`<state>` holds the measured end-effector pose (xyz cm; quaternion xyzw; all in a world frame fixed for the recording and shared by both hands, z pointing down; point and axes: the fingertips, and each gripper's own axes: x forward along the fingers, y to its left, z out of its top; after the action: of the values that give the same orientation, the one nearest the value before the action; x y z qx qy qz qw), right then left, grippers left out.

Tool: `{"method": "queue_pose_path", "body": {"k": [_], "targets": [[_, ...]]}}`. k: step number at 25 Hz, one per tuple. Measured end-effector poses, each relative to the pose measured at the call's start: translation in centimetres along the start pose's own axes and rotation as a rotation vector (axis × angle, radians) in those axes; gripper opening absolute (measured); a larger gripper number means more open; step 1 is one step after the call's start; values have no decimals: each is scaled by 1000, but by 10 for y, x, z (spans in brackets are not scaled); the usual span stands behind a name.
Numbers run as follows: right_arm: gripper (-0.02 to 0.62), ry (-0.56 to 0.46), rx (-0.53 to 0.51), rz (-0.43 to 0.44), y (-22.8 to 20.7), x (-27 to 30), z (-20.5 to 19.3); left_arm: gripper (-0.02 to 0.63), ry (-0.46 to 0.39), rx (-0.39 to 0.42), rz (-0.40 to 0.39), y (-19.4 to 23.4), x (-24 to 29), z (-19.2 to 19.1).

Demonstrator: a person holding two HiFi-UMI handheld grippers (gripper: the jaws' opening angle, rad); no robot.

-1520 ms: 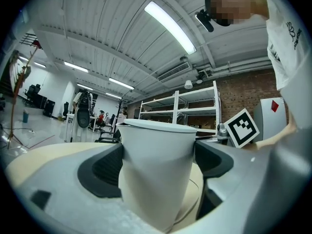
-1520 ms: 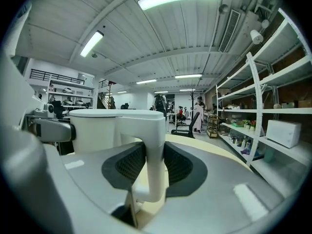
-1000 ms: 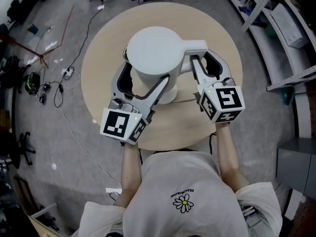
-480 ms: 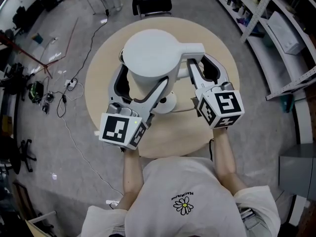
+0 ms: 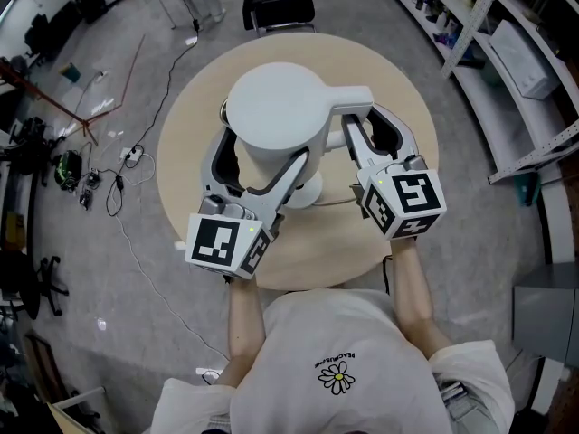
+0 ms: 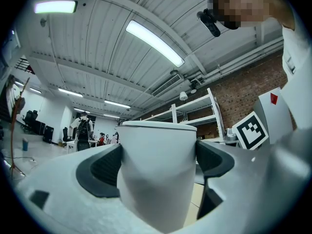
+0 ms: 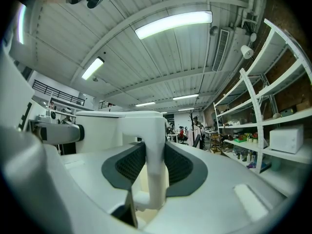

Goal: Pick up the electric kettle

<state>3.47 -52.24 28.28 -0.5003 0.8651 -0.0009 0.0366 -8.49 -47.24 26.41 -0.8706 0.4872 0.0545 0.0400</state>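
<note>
The white electric kettle [image 5: 276, 107] hangs above the round wooden table [image 5: 185, 152], clear of its white base [image 5: 308, 190]. My left gripper [image 5: 262, 147] is shut on the kettle's body, one dark pad on each side of it. In the left gripper view the body [image 6: 156, 179] fills the gap between the pads [image 6: 105, 167]. My right gripper [image 5: 366, 127] is shut on the kettle's handle [image 5: 351, 98]. The right gripper view shows the upright handle bar [image 7: 156, 165] pinched between both pads [image 7: 129, 165].
The base's cord [image 5: 339, 202] trails over the table toward the person. A black chair [image 5: 280, 3] stands beyond the table. Metal shelving [image 5: 507, 34] lines the right side. Cables and gear [image 5: 118, 161] lie on the floor at left.
Both grippers have risen a little together with the kettle, which now hangs slightly higher over its base. The grips are unchanged.
</note>
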Motion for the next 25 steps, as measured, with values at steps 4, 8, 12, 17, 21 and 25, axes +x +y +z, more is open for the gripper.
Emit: {"method": "queue_pose_path", "body": {"k": [4, 8, 12, 17, 21, 25], "targets": [[124, -3, -4, 4, 2, -2, 2, 483, -5, 1, 3, -1, -3, 2], [124, -1, -8, 0, 1, -3, 1, 483, 1, 6, 0, -3, -2, 1], [124, 2, -5, -4, 3, -5, -1, 483, 4, -2, -4, -2, -5, -1], [124, 1, -14, -7, 3, -7, 0, 483, 4, -3, -9, -4, -6, -1], [124, 2, -13, -6, 3, -8, -1, 483, 5, -4, -8, -5, -6, -2], [124, 0, -13, -3, 4, -10, -1, 483, 3, -6, -5, -6, -8, -2]]}}
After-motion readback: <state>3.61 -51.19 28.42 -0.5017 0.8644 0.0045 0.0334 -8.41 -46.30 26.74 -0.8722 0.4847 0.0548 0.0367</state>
